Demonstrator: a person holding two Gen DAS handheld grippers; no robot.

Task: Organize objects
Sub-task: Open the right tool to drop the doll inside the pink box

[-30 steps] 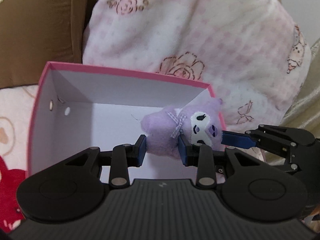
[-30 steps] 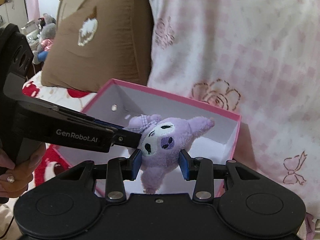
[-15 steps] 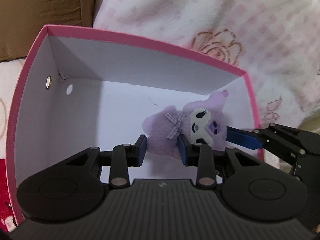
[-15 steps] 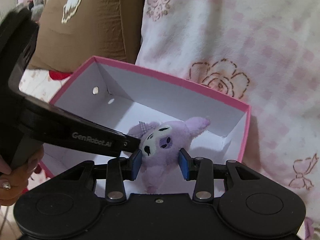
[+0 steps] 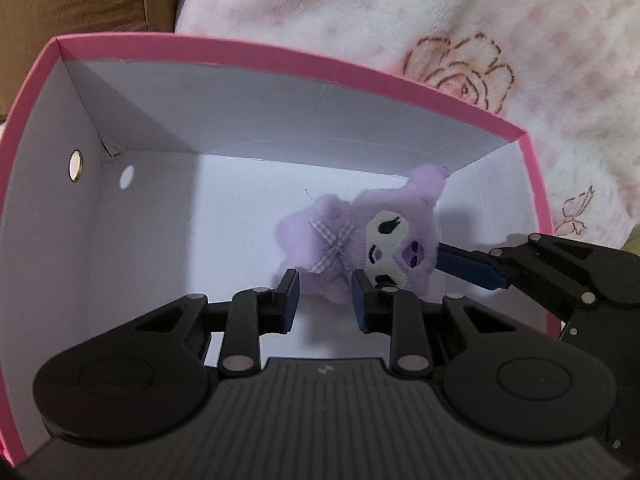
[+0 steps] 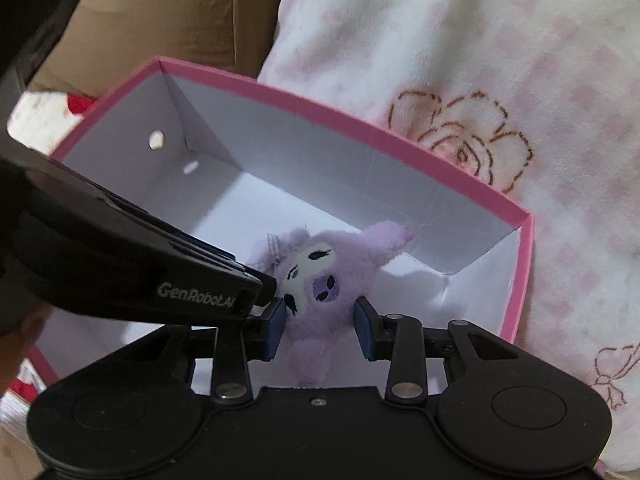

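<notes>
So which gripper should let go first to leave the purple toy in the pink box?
Probably the left gripper: it only pinches the plush toy body's edge, while the right gripper holds its head squarely.

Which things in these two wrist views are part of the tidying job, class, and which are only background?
Part of the job:
- purple plush toy, low inside the box
- pink box, white inside
- left gripper, shut on the toy's body
- right gripper, shut on the toy's head

Just lying about:
- pink floral blanket
- brown cushion
</notes>
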